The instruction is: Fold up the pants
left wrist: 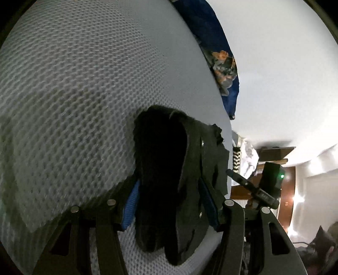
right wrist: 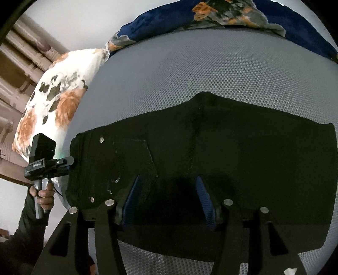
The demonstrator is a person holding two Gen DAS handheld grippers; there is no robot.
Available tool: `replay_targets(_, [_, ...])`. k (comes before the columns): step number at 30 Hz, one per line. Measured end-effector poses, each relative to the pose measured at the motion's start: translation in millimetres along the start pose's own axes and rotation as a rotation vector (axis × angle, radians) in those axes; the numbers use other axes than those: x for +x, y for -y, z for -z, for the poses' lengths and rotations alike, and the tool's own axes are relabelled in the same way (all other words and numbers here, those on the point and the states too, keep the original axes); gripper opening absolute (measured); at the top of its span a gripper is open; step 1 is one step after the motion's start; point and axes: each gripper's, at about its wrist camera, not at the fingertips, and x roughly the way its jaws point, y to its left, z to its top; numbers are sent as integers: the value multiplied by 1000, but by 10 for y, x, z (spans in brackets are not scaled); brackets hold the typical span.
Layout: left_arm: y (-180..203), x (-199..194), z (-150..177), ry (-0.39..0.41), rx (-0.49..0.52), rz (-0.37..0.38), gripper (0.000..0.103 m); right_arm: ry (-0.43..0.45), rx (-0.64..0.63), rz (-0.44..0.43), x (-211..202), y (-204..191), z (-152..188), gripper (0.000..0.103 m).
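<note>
Black pants (right wrist: 211,152) lying flat on the gray mesh bed (right wrist: 190,69), spread from the left edge toward the right edge, close to the near edge. Waist end at the left, with a silver stud (right wrist: 101,139) and a stitched pocket (right wrist: 135,160). Left gripper (right wrist: 72,164) at the left edge of the bed, touching the waist, held up by a hand (right wrist: 43,195) in a dark sleeve. From its own camera, left gripper (left wrist: 169,190) with a thick bunch of black cloth stuffed between its blue pads (left wrist: 132,205), fingers kept fairly wide by the cloth and squeezing it from both sides. Right gripper (right wrist: 169,190) low over the middle of the pants, near the bed's near edge, fingers wide apart, blue pads (right wrist: 135,192) right at the cloth; hard to tell if touching, nothing pinched between them. White pillow (right wrist: 52,101) with orange flowers past the left edge of the bed. Blue blanket (right wrist: 211,14) with orange and gray flowers bunched along the far edge. In the left camera, same blue blanket (left wrist: 213,42) at the bed's edge, a white wall (left wrist: 274,74) behind, and the right gripper (left wrist: 264,186) seen off to the side with a small green light (left wrist: 282,176).
</note>
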Motion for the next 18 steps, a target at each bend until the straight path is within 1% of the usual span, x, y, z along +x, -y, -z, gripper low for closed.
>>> replay_targets(3, [103,126,-59,-19,29,1,55,3,12,-7,13,19,-5,53])
replay_targets(6, [208,240,-68,-20,52,-16,55,9,21,-13,16,32,-2,53])
replay_targets(7, [233,274,-53,-14,54,-33,53,11,21,-14,11,36,-1,53])
replay_targets(8, [243,274,-36,-9,57,-63,48,16,18,-15,-2,38,0,53])
replay_targets(9, [300,296,-17,0,59,-117,45,23,14,-17,-16,41,-1,53])
replay_targets(10, [327,283,2,2,57,-151,39,31,13,-16,-32,47,-6,53])
replay_targets(13, [459,268,46,24,29,-203,33,60,19,-28,-113,106,-16,53])
replay_targets(14, [541,256,63,36,22,-212,30,69,23,-32,-142,126,-15,53])
replay_targets(16, [667,214,92,58,3,-187,25,90,30,-40,-225,193,5,53])
replay_targets(18, [870,189,143,77,-2,-180,23,104,39,-46,-289,259,17,53])
